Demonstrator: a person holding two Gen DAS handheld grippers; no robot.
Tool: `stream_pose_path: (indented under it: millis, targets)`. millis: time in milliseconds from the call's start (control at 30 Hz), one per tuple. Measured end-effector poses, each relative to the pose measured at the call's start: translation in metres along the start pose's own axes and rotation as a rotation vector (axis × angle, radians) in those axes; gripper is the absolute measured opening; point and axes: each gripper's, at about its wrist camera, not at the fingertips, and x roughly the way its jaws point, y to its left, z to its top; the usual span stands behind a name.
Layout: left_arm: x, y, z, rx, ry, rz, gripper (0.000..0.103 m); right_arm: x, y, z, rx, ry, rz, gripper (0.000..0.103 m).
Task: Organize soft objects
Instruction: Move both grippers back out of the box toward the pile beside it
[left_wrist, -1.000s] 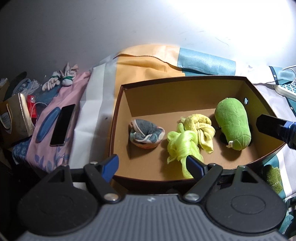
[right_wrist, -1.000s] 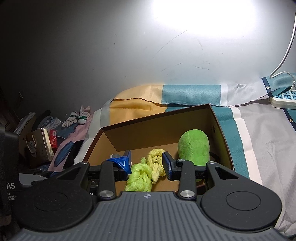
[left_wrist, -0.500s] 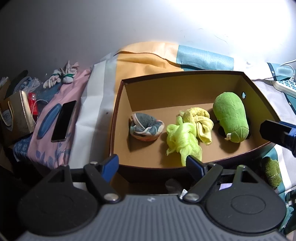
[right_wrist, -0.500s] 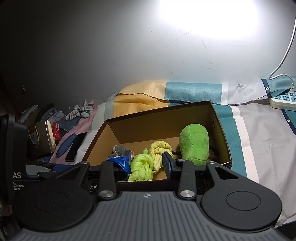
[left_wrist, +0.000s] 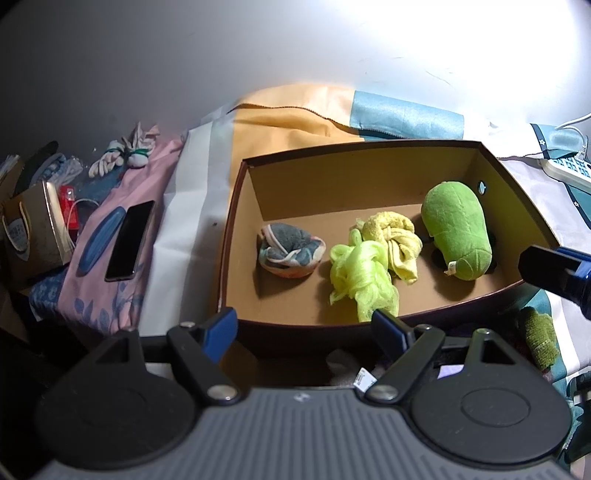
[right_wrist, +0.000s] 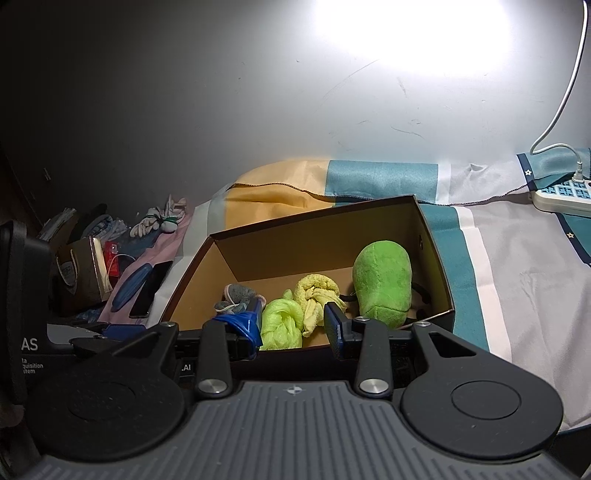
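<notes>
A brown cardboard box (left_wrist: 369, 173) sits open on a striped bedspread (right_wrist: 498, 258), and four soft things lie in a row on its floor. From the left in the left wrist view: a rolled grey-blue sock bundle (left_wrist: 290, 249), a neon-green mesh bundle (left_wrist: 360, 277), a knotted yellow cloth (left_wrist: 393, 236) touching it, and a green plush toy (left_wrist: 458, 230) near the right wall.

The left gripper (left_wrist: 304, 328) hangs before the box's near wall, its jaws spread wide with nothing between them. The right gripper (right_wrist: 293, 326) hovers at the same near edge with its jaws partly apart and empty; the mesh bundle (right_wrist: 280, 323) and yellow cloth (right_wrist: 317, 295) show through the gap, farther off inside the box. One of the right gripper's blue-tipped fingers (left_wrist: 554, 271) juts in at the right edge of the left wrist view, just outside the box's right corner.

Outside the box, a dark green soft item (left_wrist: 537, 338) lies on the bedding by the near right corner. To the left, a black phone (left_wrist: 130, 240) lies on pink floral fabric (left_wrist: 103, 280), beside a small paper bag (left_wrist: 33, 232) and a knotted pair of white gloves (left_wrist: 122, 157). A white power strip (right_wrist: 561, 194) with a plugged cable rests far right by the wall.
</notes>
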Motion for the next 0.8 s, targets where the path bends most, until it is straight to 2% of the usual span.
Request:
stream_pose_path:
  millis: [800]
  targets:
    - [-0.011,0.001,-0.011,-0.009,-0.001,0.029,0.084,-0.011,0.003,-0.011,-0.019,0.017,0.029,0.02]
